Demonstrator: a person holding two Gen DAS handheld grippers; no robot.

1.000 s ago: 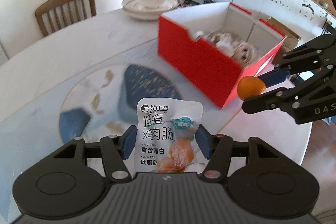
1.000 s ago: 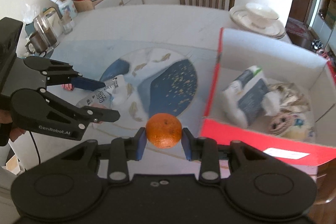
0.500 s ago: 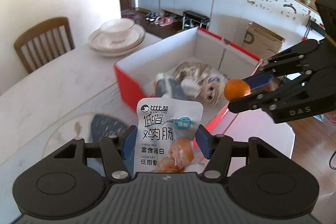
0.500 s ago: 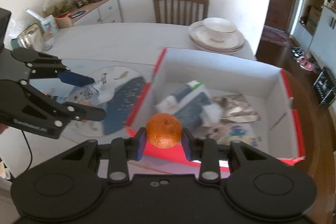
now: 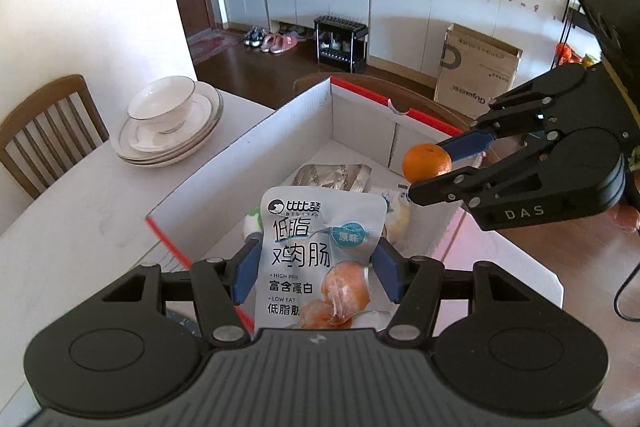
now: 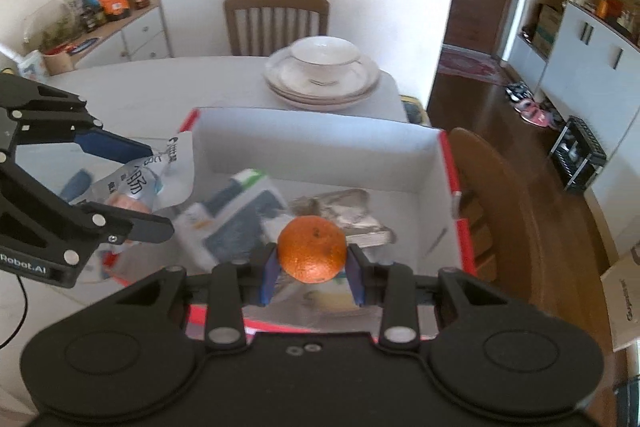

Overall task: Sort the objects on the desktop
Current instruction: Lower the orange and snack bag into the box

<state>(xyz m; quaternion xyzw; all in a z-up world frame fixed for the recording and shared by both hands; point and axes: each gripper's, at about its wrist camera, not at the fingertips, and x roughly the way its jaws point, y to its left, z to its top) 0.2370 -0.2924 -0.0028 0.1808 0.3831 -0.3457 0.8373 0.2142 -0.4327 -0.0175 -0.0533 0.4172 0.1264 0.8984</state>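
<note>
My left gripper (image 5: 316,273) is shut on a white snack pouch (image 5: 316,259) with blue print, held upright over the near left corner of the red box (image 5: 280,131). My right gripper (image 6: 312,269) is shut on an orange (image 6: 312,249) above the box's white inside (image 6: 320,151). In the left wrist view the right gripper (image 5: 434,167) and the orange (image 5: 426,162) hang over the box's right side. The right wrist view shows the left gripper (image 6: 160,187) with the pouch (image 6: 156,179) at the box's left wall. Several packets (image 6: 240,215) lie in the box.
A stack of plates with a white bowl (image 5: 168,123) sits on the table (image 5: 80,227) behind the box. A wooden chair (image 6: 276,21) stands at the far edge, another chair back (image 6: 504,195) right of the box. A cardboard carton (image 5: 476,71) is on the floor.
Both grippers have travelled from over the patterned table mat to above the red box, each keeping its grip. The box now fills the middle of both views.
</note>
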